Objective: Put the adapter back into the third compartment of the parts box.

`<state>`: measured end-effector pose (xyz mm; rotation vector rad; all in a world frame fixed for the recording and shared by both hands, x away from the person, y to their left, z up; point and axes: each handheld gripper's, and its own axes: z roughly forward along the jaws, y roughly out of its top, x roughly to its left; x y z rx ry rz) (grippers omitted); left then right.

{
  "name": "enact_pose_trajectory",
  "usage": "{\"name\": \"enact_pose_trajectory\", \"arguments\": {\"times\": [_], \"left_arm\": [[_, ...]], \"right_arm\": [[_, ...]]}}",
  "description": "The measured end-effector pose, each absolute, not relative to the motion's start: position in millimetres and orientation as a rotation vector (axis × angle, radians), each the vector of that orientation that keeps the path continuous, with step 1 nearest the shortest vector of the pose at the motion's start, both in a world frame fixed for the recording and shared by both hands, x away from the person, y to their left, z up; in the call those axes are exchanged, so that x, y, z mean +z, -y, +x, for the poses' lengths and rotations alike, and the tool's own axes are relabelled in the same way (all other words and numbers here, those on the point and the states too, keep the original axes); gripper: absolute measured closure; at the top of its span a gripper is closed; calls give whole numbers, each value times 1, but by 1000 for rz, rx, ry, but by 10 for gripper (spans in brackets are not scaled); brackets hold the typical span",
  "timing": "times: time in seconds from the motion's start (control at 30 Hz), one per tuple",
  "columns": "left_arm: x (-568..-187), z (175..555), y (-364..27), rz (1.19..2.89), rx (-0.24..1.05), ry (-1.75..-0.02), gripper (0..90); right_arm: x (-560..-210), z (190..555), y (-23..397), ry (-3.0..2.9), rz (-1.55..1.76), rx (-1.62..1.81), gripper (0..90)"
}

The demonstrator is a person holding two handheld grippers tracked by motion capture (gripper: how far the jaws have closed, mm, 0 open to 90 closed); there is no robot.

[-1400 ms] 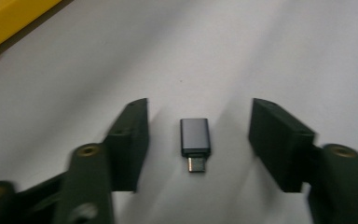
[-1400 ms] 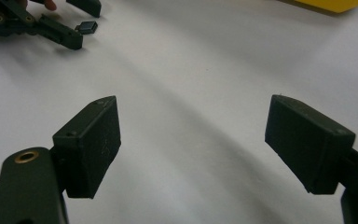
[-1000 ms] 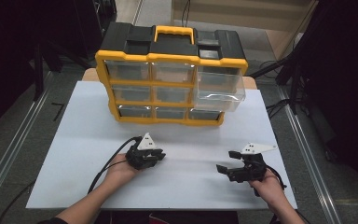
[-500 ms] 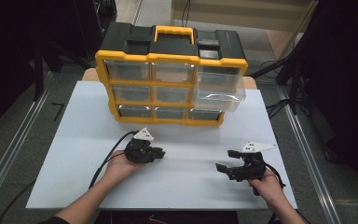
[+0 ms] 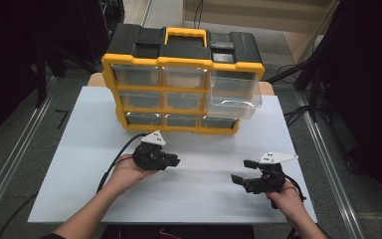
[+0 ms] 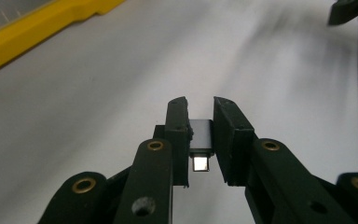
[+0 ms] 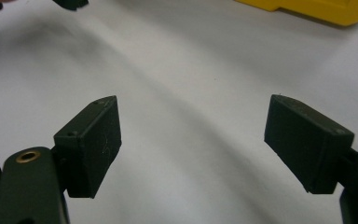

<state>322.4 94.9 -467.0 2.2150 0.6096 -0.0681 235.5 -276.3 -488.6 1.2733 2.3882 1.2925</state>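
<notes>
1. The left gripper (image 6: pixel 200 135) is pinching a small silvery metal piece (image 6: pixel 200 140) between its black pads; it looks like a little plug or adapter, though I cannot tell for sure.
2. Seen from above, that left gripper (image 5: pixel 171 160) is hovering over the white surface (image 5: pixel 79 164), just in front of the yellow-and-black drawer organizer (image 5: pixel 181 82), with its jaws pointing across toward the other hand.
3. The right gripper (image 5: pixel 241 172) is waiting with its jaws spread wide and nothing between them, hanging above bare surface near the person's right side, well apart from the left one.
4. One clear drawer (image 5: pixel 234 97) on the organizer's right column is standing pulled out; the other drawers are sitting flush.
5. Judging by this, the pick-up is done: the piece is off the surface and secured.
6. What is left, I would guess, is carrying it to the open drawer, letting go, and probably pushing that drawer shut.
</notes>
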Motion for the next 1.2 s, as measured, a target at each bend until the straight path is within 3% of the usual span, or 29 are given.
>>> {"name": "enact_pose_trajectory", "arguments": {"times": [0.73, 1.2], "left_arm": [[-435, 332, -87, 2250, -194, -421, 778], [-405, 340, -74, 2232, -198, -335, 778]], "right_arm": [[-490, 237, 274, -2400, 1279, 1287, 169], [-490, 234, 277, -2388, 1285, 1301, 168]]}}
